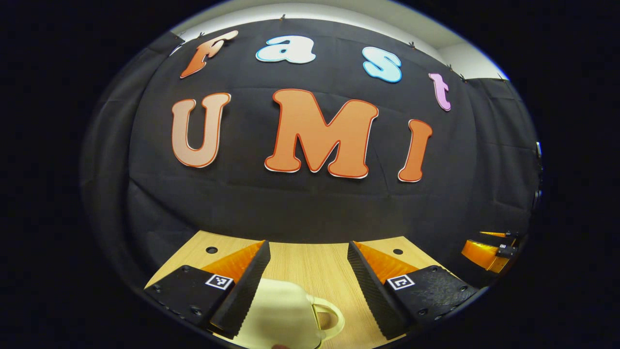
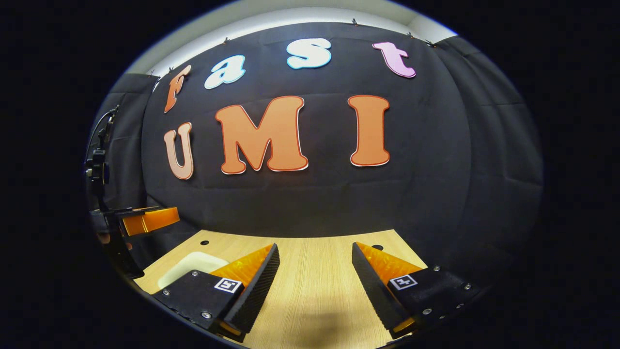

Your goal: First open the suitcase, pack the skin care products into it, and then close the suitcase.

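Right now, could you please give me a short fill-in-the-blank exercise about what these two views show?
1. In the left gripper view, the cream suitcase lies between the fingers of the left gripper, whose jaws are ____.
2. The handle of the suitcase is a closed ____.
3. The right gripper hangs over the ____ table.
4. The suitcase lid is ____.

Missing words: open; loop; wooden; closed

My left gripper (image 1: 307, 271) sits at the bottom of its own view, fingers spread wide and level. My right gripper (image 2: 315, 274) is the same: fingers wide apart, nothing pinched. From the right gripper view, my left one pokes in at the left edge.
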`<state>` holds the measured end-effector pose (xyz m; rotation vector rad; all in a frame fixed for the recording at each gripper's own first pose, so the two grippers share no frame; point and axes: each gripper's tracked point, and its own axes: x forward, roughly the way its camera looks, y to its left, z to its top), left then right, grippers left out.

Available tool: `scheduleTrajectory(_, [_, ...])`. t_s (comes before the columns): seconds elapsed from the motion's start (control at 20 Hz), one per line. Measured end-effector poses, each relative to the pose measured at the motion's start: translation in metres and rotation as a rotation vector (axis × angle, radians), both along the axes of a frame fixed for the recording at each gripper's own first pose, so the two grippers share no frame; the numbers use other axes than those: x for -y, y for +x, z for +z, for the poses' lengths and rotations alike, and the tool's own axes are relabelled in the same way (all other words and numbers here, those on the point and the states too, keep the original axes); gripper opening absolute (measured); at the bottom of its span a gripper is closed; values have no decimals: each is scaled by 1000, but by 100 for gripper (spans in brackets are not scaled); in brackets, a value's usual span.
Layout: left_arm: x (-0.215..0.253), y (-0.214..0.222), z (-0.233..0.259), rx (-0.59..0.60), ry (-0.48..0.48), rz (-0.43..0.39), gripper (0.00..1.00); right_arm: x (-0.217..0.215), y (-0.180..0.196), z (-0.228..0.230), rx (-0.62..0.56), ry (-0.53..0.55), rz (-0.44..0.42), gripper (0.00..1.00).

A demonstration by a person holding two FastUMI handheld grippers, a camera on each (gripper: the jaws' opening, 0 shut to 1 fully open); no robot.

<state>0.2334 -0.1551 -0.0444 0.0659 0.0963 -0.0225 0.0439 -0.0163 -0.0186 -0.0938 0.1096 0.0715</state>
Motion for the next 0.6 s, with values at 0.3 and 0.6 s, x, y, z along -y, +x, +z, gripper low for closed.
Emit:
scheduleTrajectory(0.3, [5, -4, 8, 26, 64, 23, 99, 5, 3, 4, 1, 4, 9, 95])
scheduleTrajectory(0.6, [6, -10, 5, 21, 40, 39, 99, 7, 0, 5, 7, -8, 18, 95])
